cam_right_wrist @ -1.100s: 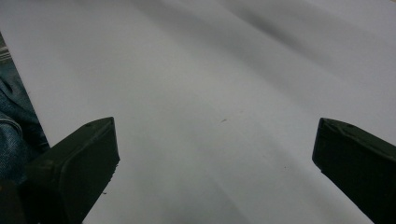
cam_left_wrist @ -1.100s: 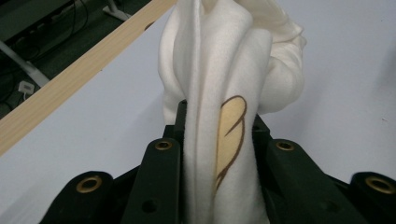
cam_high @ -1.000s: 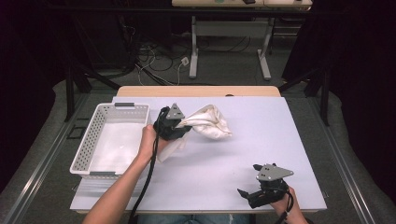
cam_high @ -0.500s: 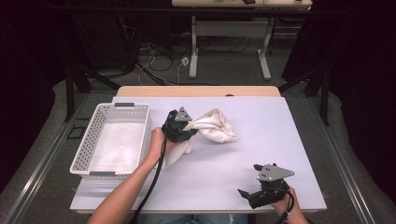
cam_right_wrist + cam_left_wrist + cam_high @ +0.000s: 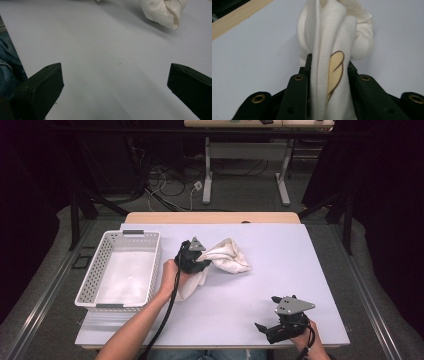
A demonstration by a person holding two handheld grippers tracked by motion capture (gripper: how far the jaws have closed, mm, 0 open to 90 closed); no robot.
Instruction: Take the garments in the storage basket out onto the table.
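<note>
L gripper (image 5: 202, 261), clenched on the cream cloth (image 5: 227, 260), had sunk w/ it to mid-table (image 5: 280, 270) beside basket (image 5: 152, 265), likely setting down; R gripper (image 5: 265, 330) idle, jaws apart.

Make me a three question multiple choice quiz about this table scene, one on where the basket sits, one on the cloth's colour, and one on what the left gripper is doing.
1. Where is the basket?
A. at the left side of the table
B. at the right edge
C. on the floor

2. What colour is the cloth?
A. dark blue
B. cream white
C. red

3. What is the state of the left gripper?
A. open above the basket
B. lying flat with nothing in it
C. shut on the cloth

Answers:
1 A, in the high view the basket sits on the table's left part, beside the left hand.
2 B, its folds show cream white, with a tan leaf mark in the left gripper view.
3 C, the jaws squeeze the cloth from both sides.
</note>
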